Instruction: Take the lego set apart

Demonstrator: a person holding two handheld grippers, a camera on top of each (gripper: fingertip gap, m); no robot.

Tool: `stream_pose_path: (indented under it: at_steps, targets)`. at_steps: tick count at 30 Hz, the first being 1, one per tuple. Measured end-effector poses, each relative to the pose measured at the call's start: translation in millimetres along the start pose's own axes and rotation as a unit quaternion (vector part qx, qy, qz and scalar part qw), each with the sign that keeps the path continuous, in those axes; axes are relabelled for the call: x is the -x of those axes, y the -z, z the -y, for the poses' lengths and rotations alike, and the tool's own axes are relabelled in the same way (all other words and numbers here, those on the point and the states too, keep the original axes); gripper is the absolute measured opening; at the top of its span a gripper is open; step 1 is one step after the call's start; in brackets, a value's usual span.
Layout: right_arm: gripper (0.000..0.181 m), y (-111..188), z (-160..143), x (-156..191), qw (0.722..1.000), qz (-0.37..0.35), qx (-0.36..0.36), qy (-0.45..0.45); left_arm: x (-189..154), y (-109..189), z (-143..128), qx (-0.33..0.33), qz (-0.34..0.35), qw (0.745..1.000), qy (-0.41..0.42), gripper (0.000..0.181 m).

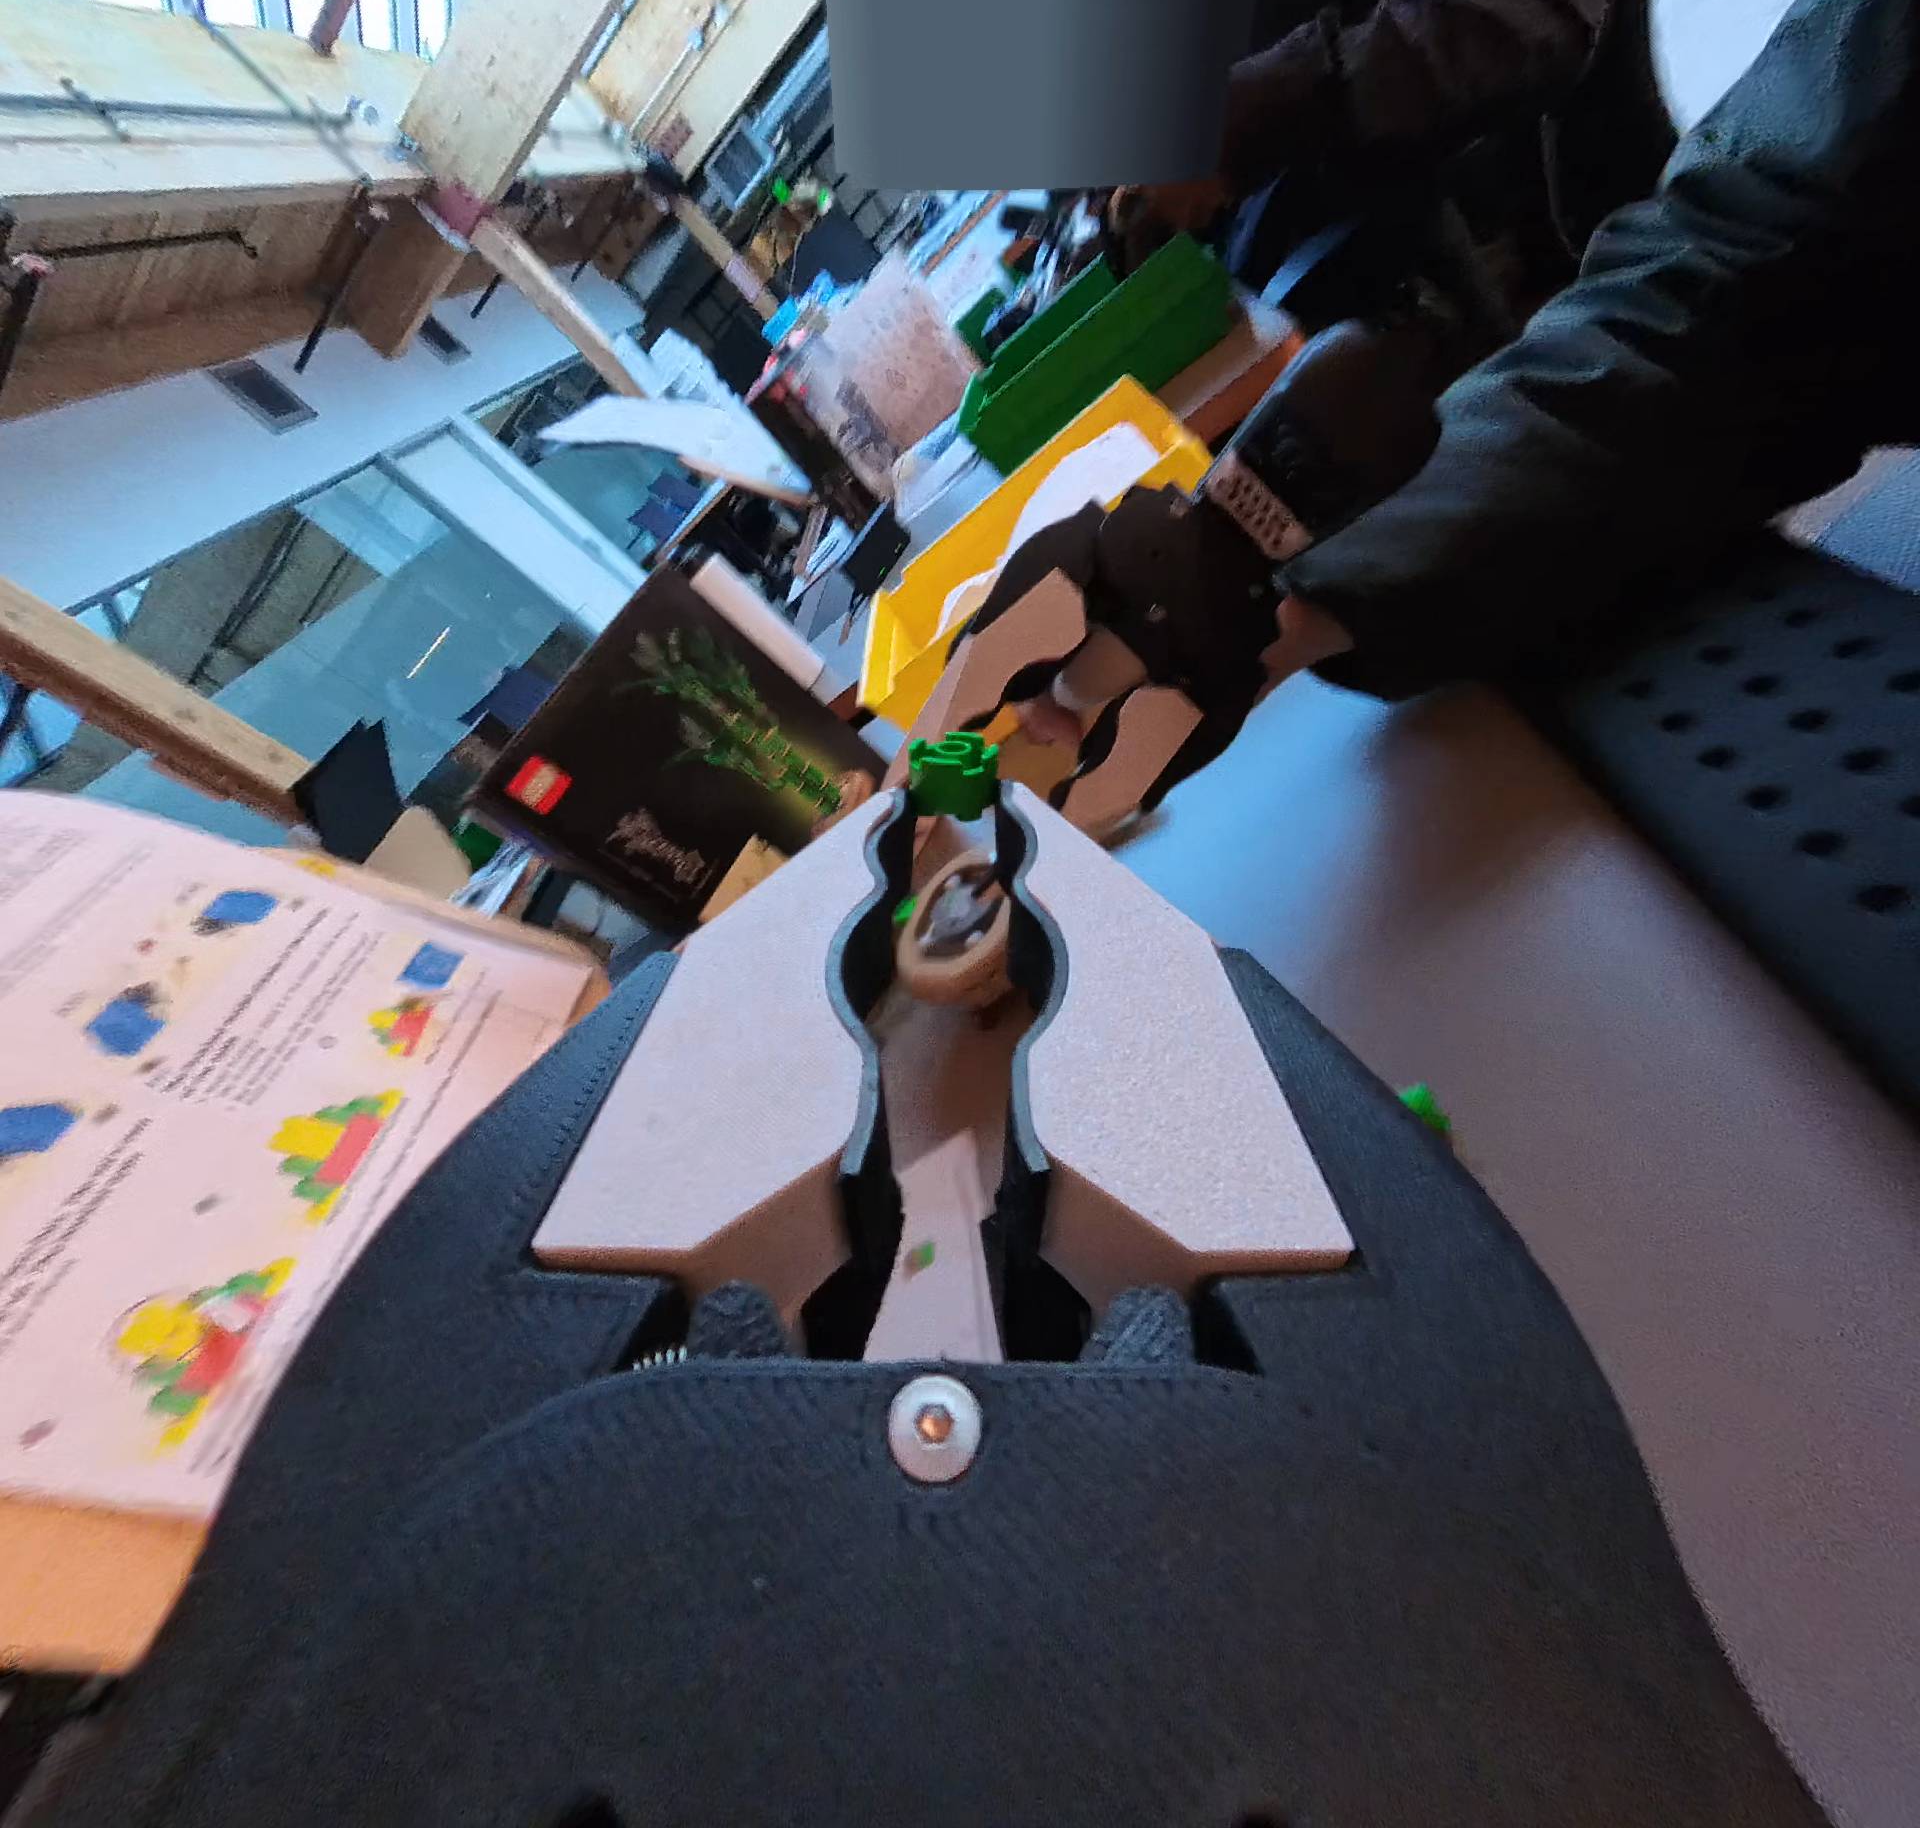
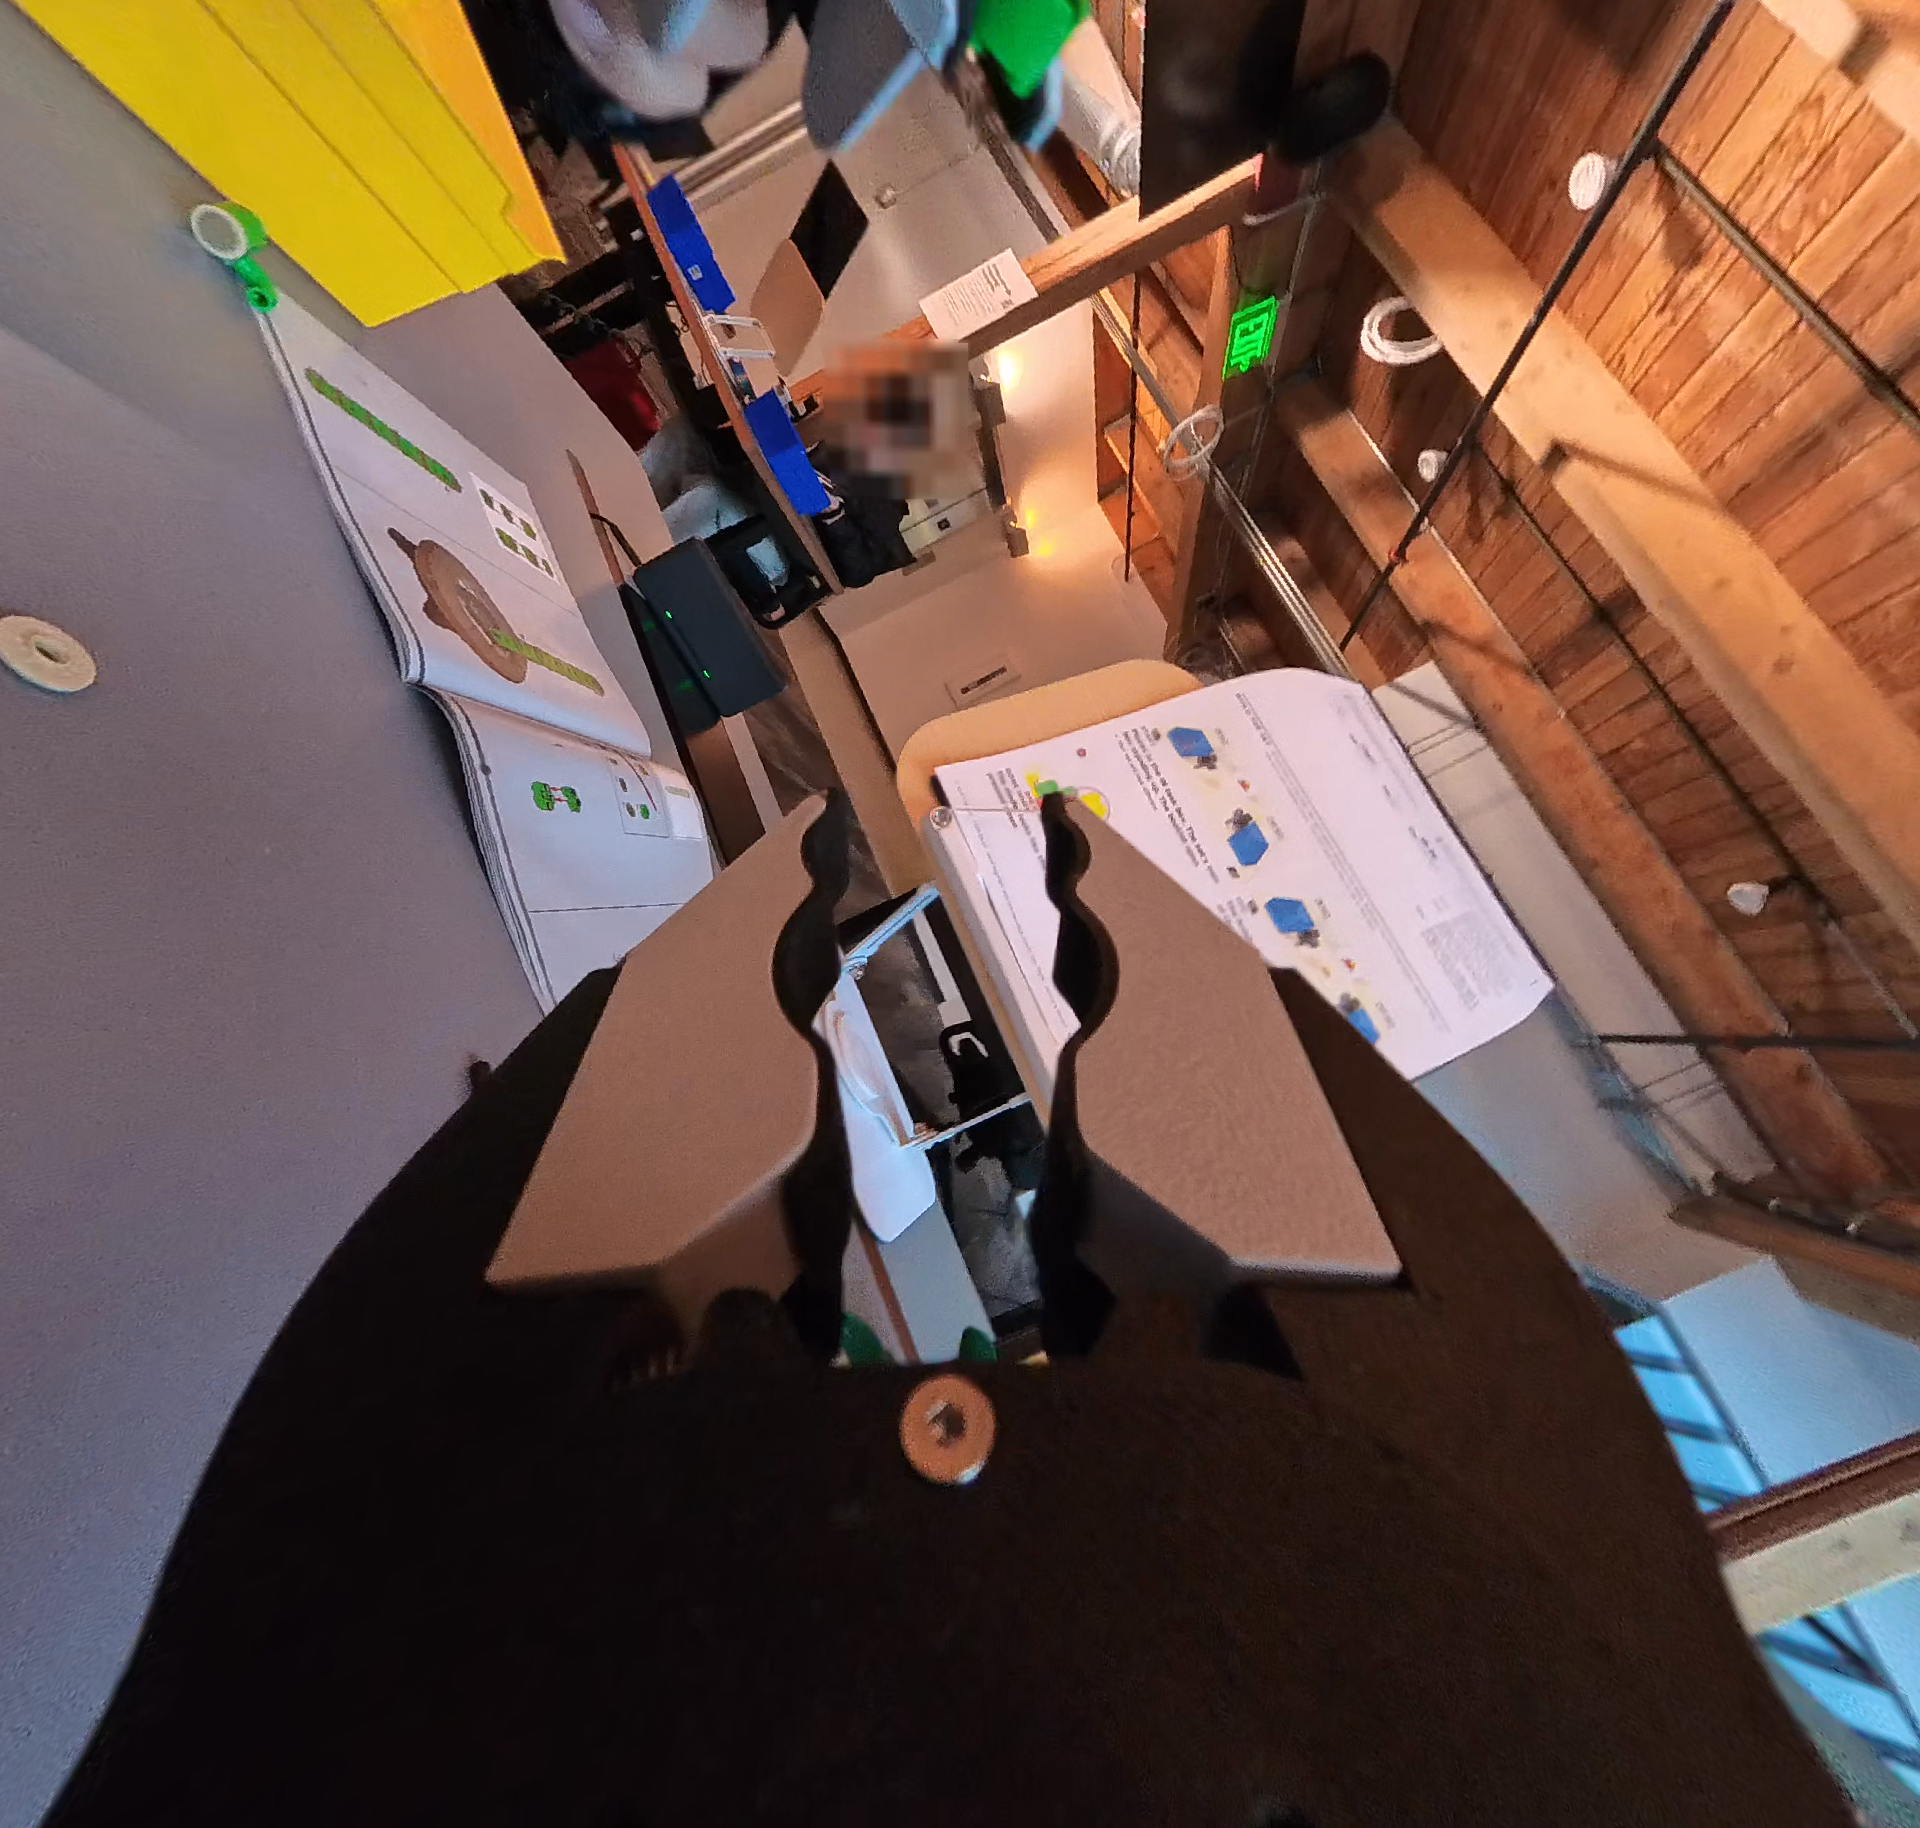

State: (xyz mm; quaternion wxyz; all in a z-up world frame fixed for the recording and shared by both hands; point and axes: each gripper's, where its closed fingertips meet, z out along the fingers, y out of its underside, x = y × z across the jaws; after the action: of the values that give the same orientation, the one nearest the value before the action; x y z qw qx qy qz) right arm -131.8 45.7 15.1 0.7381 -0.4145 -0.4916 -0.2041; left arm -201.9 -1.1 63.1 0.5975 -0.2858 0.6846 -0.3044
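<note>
Both tongs work apart: left tongs [image 1: 951, 807] pinch a green piece [image 1: 953, 770] for pulling, right tongs [image 2: 940, 828] gape, empty.

A workshop: exposed timber beams [image 2: 1621, 490], parts bins [image 1: 1049, 521], cluttered benches.

Wooden ceiling beams [image 2: 1558, 448] above grey table [image 2: 156, 843].

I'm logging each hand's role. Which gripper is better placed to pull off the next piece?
The right. The left gripper is shut on the green Lego piece, so it is occupied. The right gripper is open, holds nothing, and sits just beyond that piece in the left wrist view.
</note>
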Motion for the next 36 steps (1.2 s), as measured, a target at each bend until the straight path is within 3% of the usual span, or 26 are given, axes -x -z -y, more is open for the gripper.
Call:
stream_pose_path:
  at_steps: [2, 4, 7, 9, 11, 13, 15, 19, 22, 23, 24, 27, 29, 33, 34, 36]
  targets:
    - [0.034, -0.1, -2.8, -1.1, 1.000, 0.001, 0.007, -0.018, 20.7, 23.1, -13.8, 0.080, 0.039, 0.996, -0.010, 0.013]
    - [0.034, -1.3, -5.6, -0.2, 1.000, 0.005, 0.015, -0.027, 50.7, 70.5, -42.3, 0.225, 0.104, 0.969, 0.019, 0.014]
    - [0.034, -4.6, -11.9, 5.3, 0.999, 0.013, 0.035, -0.021, 76.1, 180.7, -77.5, 0.414, 0.241, 0.869, 0.124, 0.014]
    - [0.034, -6.8, -13.5, 11.0, 0.999, 0.023, 0.042, -0.009, 60.9, 249.1, -96.5, 0.492, 0.302, 0.782, 0.235, 0.014]
    - [0.034, -9.0, -16.1, 17.5, 0.998, 0.036, 0.048, -0.007, 36.2, 302.3, -116.8, 0.539, 0.343, 0.692, 0.337, 0.014]
    - [0.034, -10.3, -22.1, 26.3, 0.996, 0.058, 0.062, -0.011, 8.3, 331.6, -141.9, 0.552, 0.342, 0.633, 0.422, 0.014]
    - [0.034, -9.1, -24.5, 33.9, 0.995, 0.078, 0.067, -0.004, -14.8, 353.4, -172.6, 0.570, 0.326, 0.585, 0.477, 0.013]
    - [0.033, -9.0, -27.0, 38.8, 0.992, 0.096, 0.079, -0.010, -39.2, 373.1, -226.3, 0.557, 0.320, 0.519, 0.564, 0.013]
    - [0.035, -8.7, -49.2, 53.5, 0.981, 0.138, 0.125, -0.049, -43.2, 378.1, -243.2, 0.552, 0.331, 0.499, 0.581, 0.014]
    - [0.035, -7.4, -57.5, 61.2, 0.975, 0.160, 0.141, -0.068, -40.5, 380.5, -245.3, 0.556, 0.340, 0.496, 0.574, 0.023]
    - [0.035, -6.1, -62.7, 67.2, 0.969, 0.176, 0.150, -0.092, -37.3, 383.5, -245.9, 0.564, 0.348, 0.493, 0.563, 0.044]
    - [0.034, -4.2, -74.8, 74.2, 0.953, 0.196, 0.167, -0.156, -25.3, 394.8, -240.8, 0.590, 0.379, 0.484, 0.524, 0.058]
    - [0.033, -0.9, -87.6, 79.4, 0.936, 0.210, 0.200, -0.201, -13.5, 397.9, -231.8, 0.595, 0.399, 0.488, 0.498, 0.055]
    - [0.025, 5.0, -101.7, 90.1, 0.896, 0.236, 0.249, -0.282, 41.1, 395.0, -193.9, 0.561, 0.484, 0.536, 0.403, 0.049]
    - [0.025, 5.9, -103.8, 93.1, 0.887, 0.241, 0.256, -0.298, 58.8, 386.6, -179.3, 0.540, 0.503, 0.561, 0.374, 0.049]
    - [0.019, 7.8, -108.4, 99.4, 0.873, 0.252, 0.272, -0.316, 91.6, 349.5, -146.3, 0.472, 0.514, 0.636, 0.329, 0.046]
